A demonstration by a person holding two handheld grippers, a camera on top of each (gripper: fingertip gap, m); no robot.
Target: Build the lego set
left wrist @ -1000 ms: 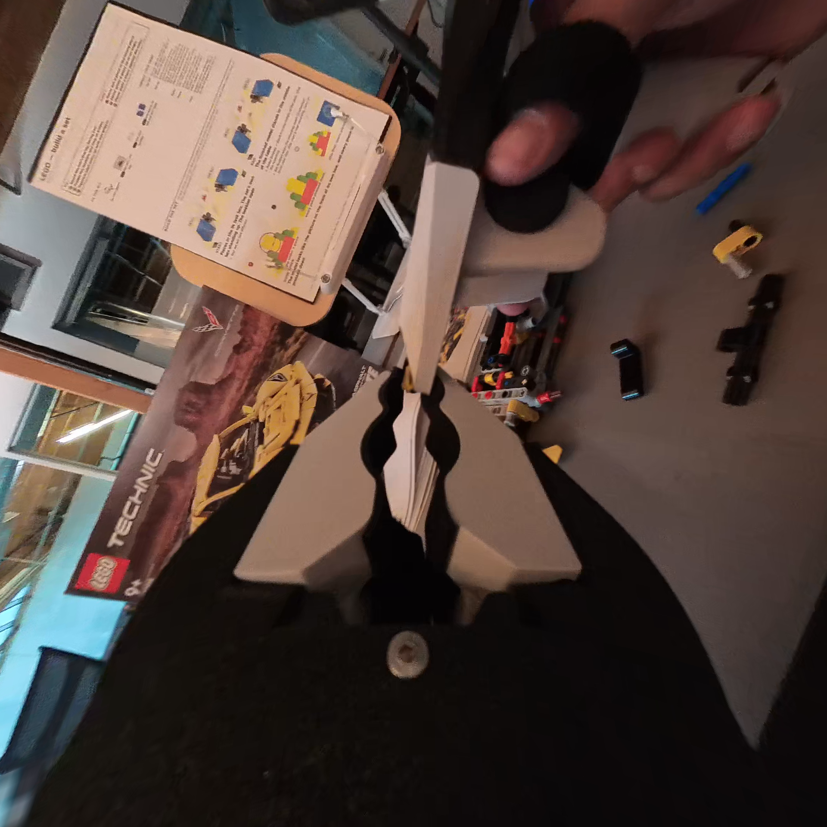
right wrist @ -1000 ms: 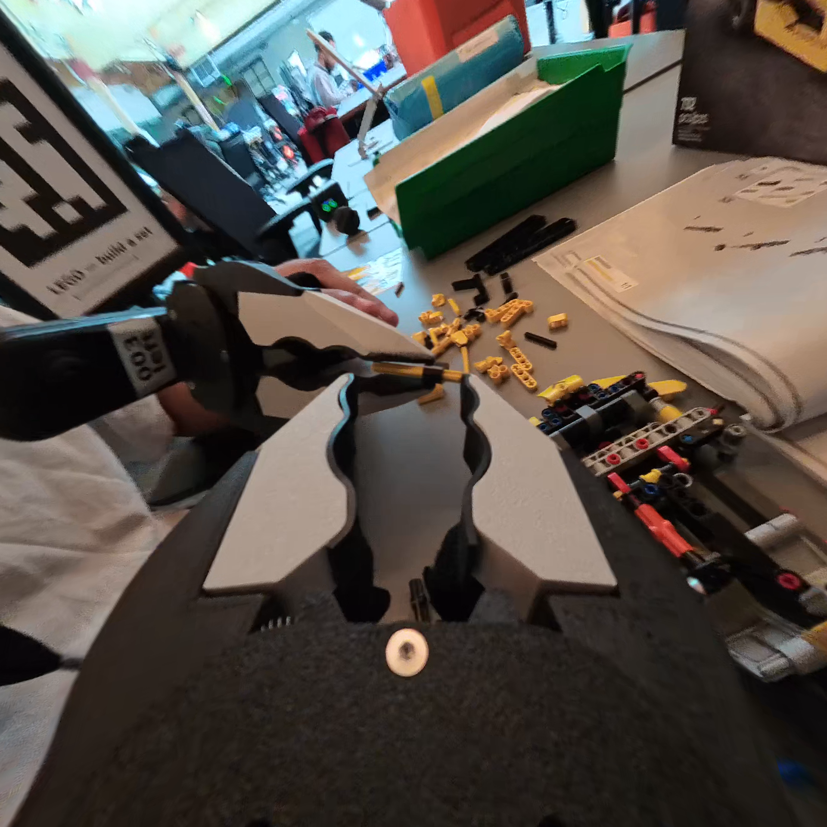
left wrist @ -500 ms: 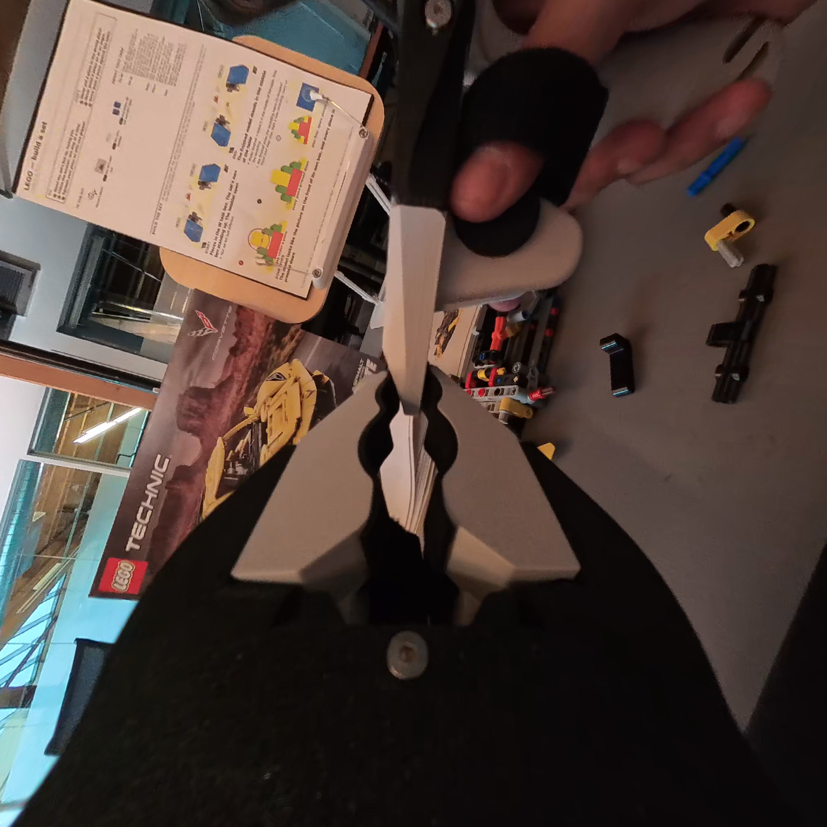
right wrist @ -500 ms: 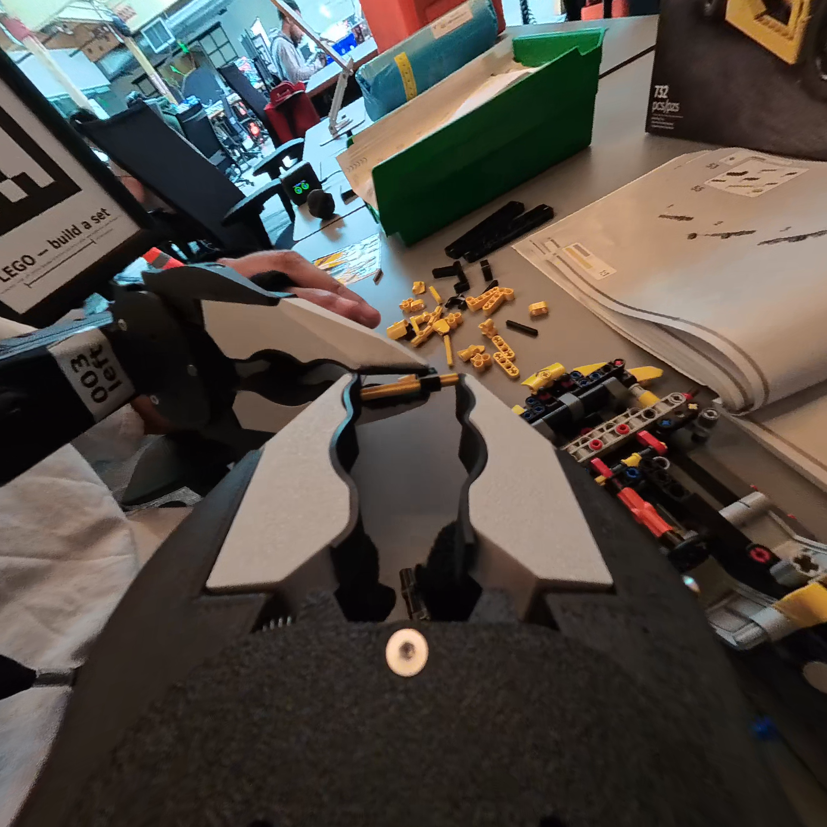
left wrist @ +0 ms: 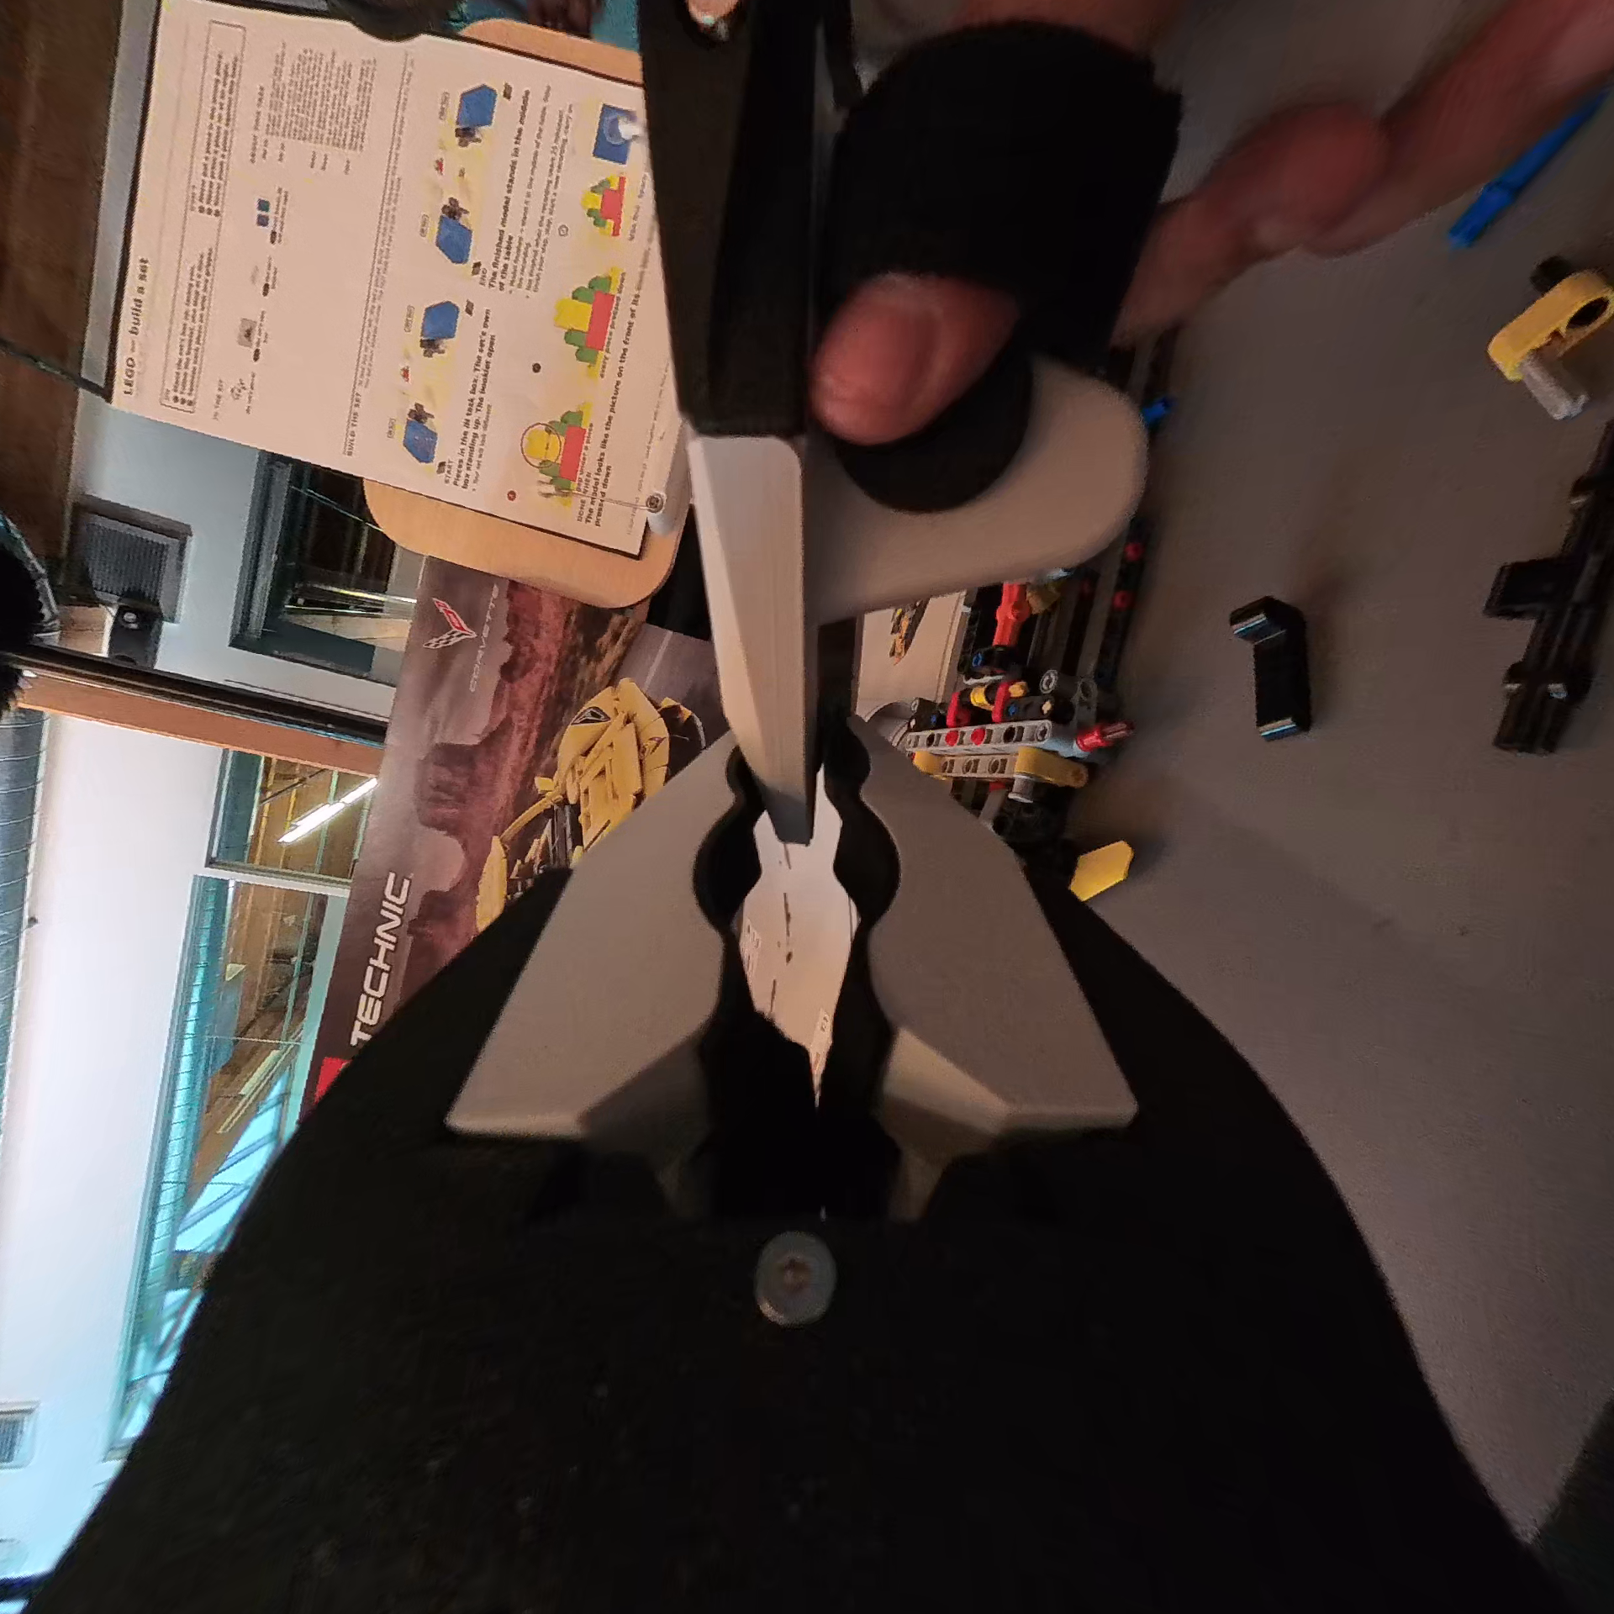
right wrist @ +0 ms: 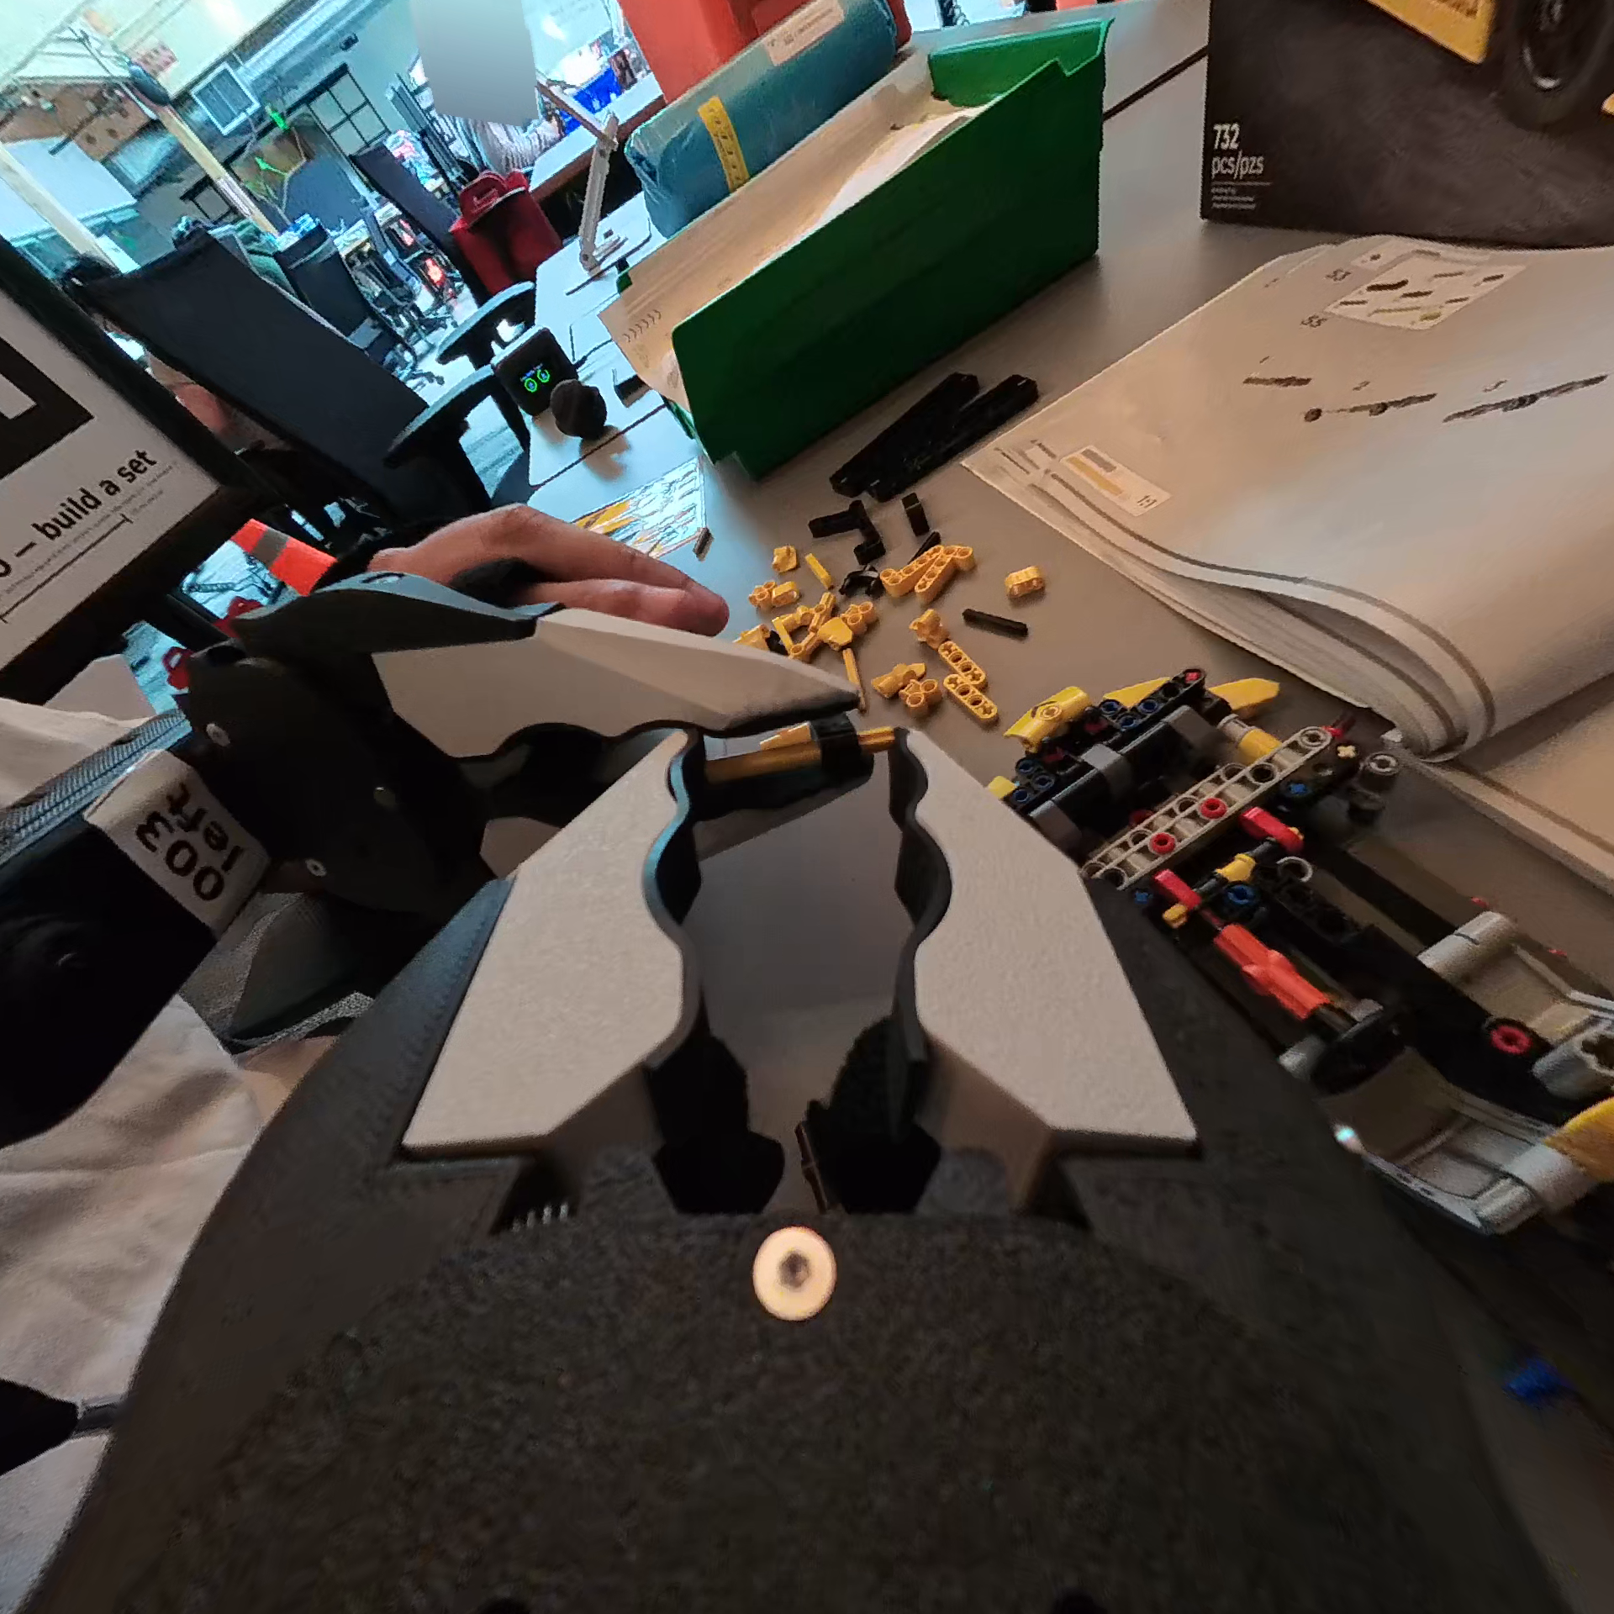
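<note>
right claw: fingers set apart, a yellow axle piece with a black collar spanning the gap at the tips. whether the fingertips actually press on it cannot be told from either view.

left claw: seen from the right wrist view, it enters from the left with its grey fingers drawn together over the near end of the same yellow axle piece, evidently pinching it. in the left wrist view its own fingers show only a narrow gap, and the edge of the right claw's finger sits between the tips; the axle itself is hidden there.

a bare hand rests behind the left claw.

on the grey desk: a partly built lego assembly in black, grey, red and yellow lies just right of the right claw. loose yellow pieces are scattered beyond the claw tips, with black beams farther back beside a green bin. an open instruction booklet lies at the right, and the set's box stands behind it.

left wrist view also shows a clipboard with an instruction sheet and a small black piece on the desk.
</note>
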